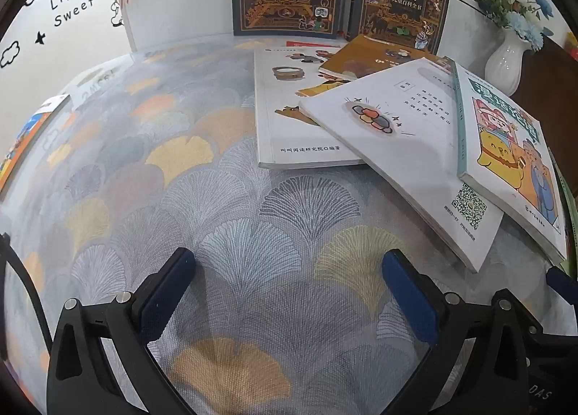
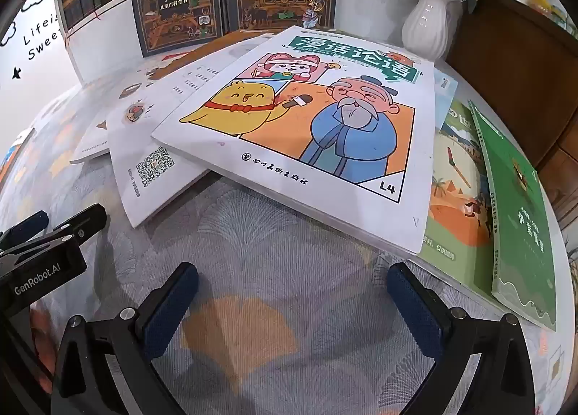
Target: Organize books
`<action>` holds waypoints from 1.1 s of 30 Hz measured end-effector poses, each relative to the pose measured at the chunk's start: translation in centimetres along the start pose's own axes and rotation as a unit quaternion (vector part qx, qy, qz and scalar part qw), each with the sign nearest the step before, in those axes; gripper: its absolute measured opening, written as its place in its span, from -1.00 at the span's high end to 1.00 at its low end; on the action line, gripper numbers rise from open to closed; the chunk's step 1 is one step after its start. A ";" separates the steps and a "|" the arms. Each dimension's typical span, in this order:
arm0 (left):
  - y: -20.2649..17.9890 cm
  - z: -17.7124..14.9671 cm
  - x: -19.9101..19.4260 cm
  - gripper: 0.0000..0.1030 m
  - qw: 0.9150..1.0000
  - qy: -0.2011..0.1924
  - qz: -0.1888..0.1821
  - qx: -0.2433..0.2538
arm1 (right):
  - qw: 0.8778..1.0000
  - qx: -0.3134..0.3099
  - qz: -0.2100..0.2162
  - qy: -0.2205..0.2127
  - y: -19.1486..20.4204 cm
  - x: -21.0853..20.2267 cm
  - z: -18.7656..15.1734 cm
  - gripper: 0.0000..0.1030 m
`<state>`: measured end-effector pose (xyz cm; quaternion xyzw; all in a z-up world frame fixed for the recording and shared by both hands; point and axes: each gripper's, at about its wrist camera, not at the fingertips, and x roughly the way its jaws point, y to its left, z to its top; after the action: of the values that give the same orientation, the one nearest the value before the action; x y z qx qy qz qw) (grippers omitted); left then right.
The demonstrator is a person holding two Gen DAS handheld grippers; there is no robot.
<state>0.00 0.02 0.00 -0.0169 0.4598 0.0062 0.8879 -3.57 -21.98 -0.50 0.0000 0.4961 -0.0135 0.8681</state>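
Both grippers wide open, nothing held: left gripper point(image 1: 289, 292) and right gripper point(image 2: 292, 303) over bare tablecloth point(image 1: 216, 198), short of book pile.

Landmark: white vase point(image 2: 428, 28).
- Cartoon book point(image 2: 307, 126) tops pile, just in front of vase, partly over QR book point(image 2: 151, 169).
- Green book point(image 2: 516, 220) on the near side of vase, flat.

Cartoon book long axis runs near-to-far toward vase, title end far, tilted.

Judgement: take top book first; pinch near overhanging edge w/ right gripper, lift clear, avoid dragging QR book or nudging vase.

Bare tablecloth point(image 1: 234, 234) lies free left; overlapping books point(image 2: 307, 133) crowd right.
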 end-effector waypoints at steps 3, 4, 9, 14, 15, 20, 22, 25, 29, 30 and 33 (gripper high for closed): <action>0.0 0.0 0.0 -1.00 1.000 0.000 0.003 0.002 | 1.000 0.000 -0.001 0.001 -0.2 -0.1 0.0 -1.00; -0.1 0.0 0.0 -1.00 1.000 0.000 0.003 0.002 | 1.000 0.000 -0.002 0.001 -0.2 -0.1 -0.1 -1.00; 0.1 -0.2 -0.2 -1.00 1.000 0.001 0.002 0.002 | 0.999 0.020 -0.015 0.048 -0.2 0.0 0.3 -1.00; 0.0 0.0 -0.1 -1.00 1.000 0.001 0.002 0.002 | 0.997 0.030 -0.018 0.073 -0.2 0.9 2.0 -1.00; 0.0 0.0 -0.1 -1.00 1.000 0.001 0.002 0.002 | 0.997 0.030 -0.017 0.071 -0.2 1.0 2.4 -1.00; -0.1 0.1 -0.1 -1.00 1.000 0.002 0.002 0.002 | 1.000 0.015 -0.011 0.025 -0.2 0.6 1.7 -1.00; -0.1 0.1 -0.1 -1.00 1.000 0.003 0.002 0.002 | 1.000 0.013 -0.009 -0.002 -0.2 0.3 0.8 -1.00; -0.1 0.1 -0.1 -1.00 1.000 0.002 0.002 0.002 | 1.000 0.012 -0.010 0.001 -0.1 0.6 0.8 -1.00; -0.1 0.1 -0.1 -1.00 1.000 0.002 0.002 0.002 | 1.000 0.013 -0.010 -0.005 0.1 0.4 0.1 -1.00; -0.1 0.1 -0.1 -1.00 1.000 0.002 0.002 0.002 | 1.000 0.013 -0.010 -0.006 0.1 0.5 0.0 -1.00; -0.1 0.1 -0.1 -1.00 1.000 0.002 0.002 0.002 | 1.000 0.014 -0.010 -0.006 0.1 0.6 0.0 -1.00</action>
<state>0.05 -0.05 0.13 -0.0139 0.4619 0.0071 0.8868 -3.30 -21.93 -1.02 0.0068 0.4907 -0.0292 0.8708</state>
